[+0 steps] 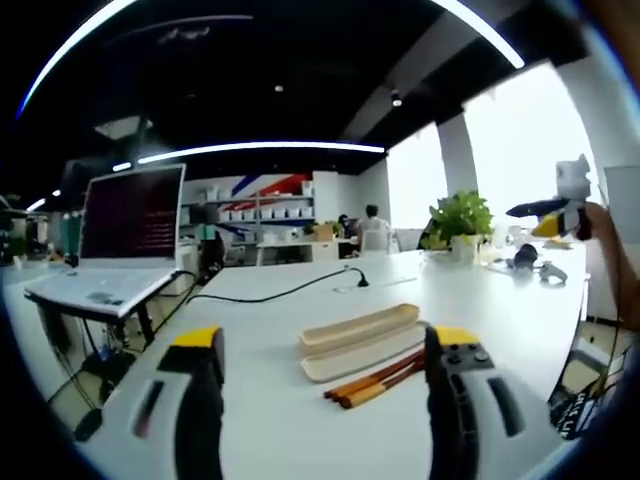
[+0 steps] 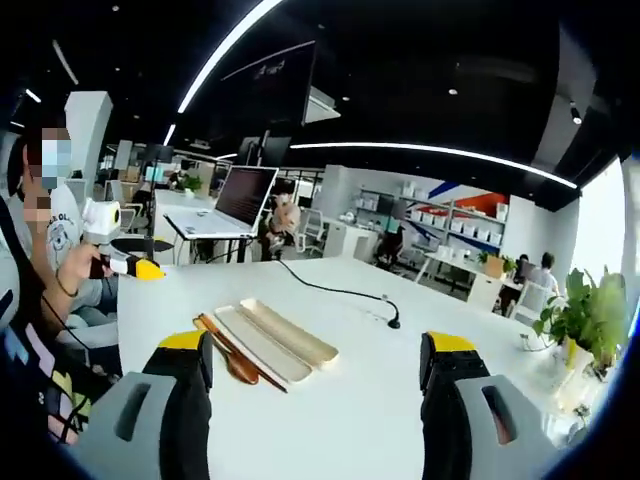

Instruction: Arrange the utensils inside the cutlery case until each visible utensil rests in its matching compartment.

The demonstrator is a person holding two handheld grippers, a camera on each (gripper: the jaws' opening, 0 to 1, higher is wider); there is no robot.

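Office ceiling lights curve over a broad, smooth white table (image 1: 300,400) that carries everything. Well back on a separate stand sits an open laptop (image 1: 125,235), and a leafy potted plant (image 1: 461,222) stands at the table's far side. A thin black cable (image 2: 335,292) snakes across the tabletop.

Mid-table lies the cutlery case (image 1: 362,340), opened into two long, shallow, cream-coloured trays side by side. Just beside it rest the wooden utensils (image 2: 232,352): a spoon and slim chopsticks, outside the trays. How many sticks there are is hard to make out.

The left gripper (image 1: 320,365) and the right gripper (image 2: 318,375) both hang above the table, jaws spread wide and empty.
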